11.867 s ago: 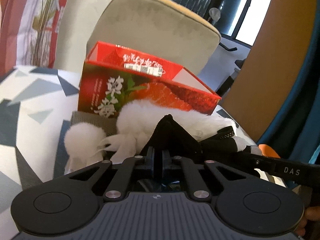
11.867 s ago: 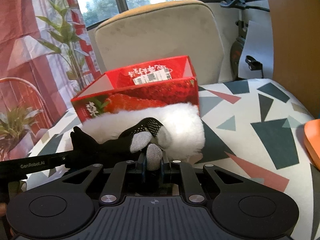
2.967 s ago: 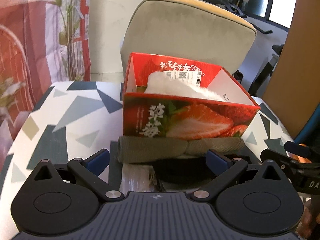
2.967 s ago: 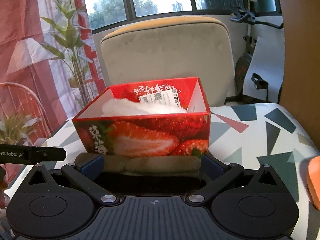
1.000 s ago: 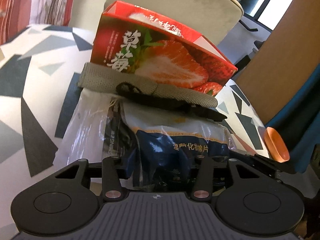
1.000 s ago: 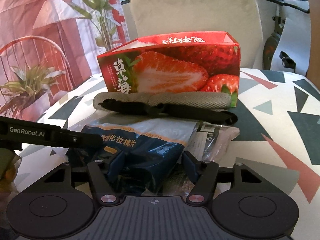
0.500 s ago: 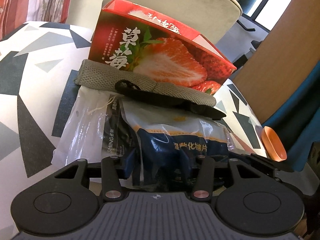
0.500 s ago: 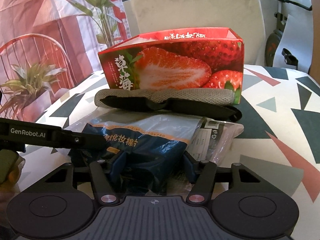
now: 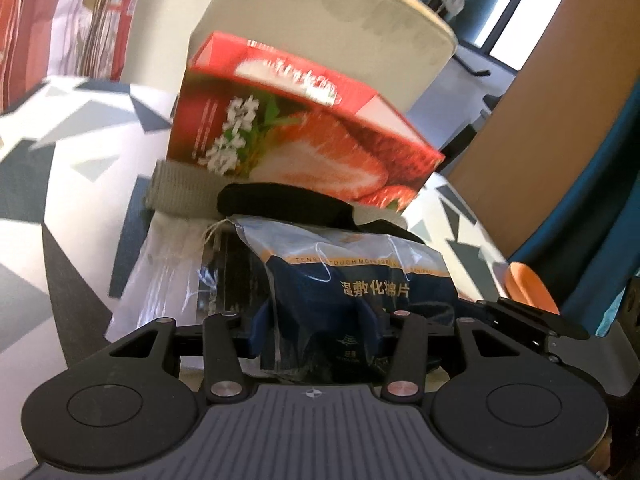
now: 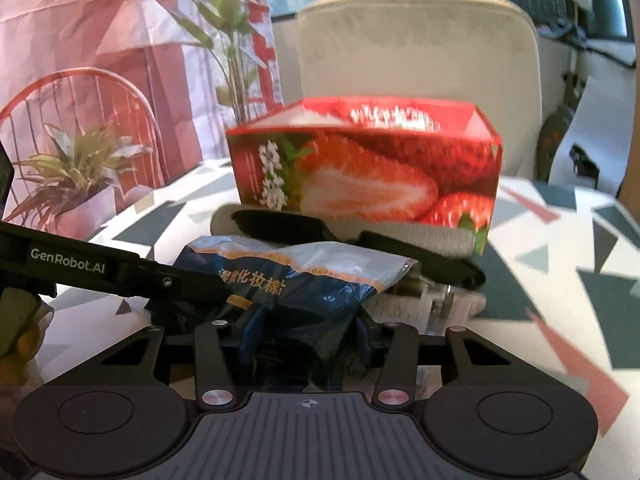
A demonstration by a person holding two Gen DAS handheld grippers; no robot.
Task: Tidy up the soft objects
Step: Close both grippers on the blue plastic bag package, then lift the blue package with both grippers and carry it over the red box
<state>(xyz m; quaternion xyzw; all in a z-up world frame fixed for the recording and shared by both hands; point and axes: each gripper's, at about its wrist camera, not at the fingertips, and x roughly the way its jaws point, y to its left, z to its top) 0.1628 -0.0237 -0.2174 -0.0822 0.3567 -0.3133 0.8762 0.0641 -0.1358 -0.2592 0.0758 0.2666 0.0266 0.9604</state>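
Both grippers pinch one blue pack [image 9: 360,280] of cotton pads. The left gripper [image 9: 316,328] has its fingers closed partway on the pack's near edge. The right gripper [image 10: 306,334] grips the same pack [image 10: 296,284], its fingers likewise narrowed around the crumpled plastic. Just ahead of both lie a black strap [image 10: 420,256] and a grey cloth roll [image 9: 180,192], touching the front of a red strawberry box [image 10: 364,172]. Something white shows inside the box. A clear bag [image 9: 160,264] lies left of the left gripper, on the patterned table [image 10: 560,280].
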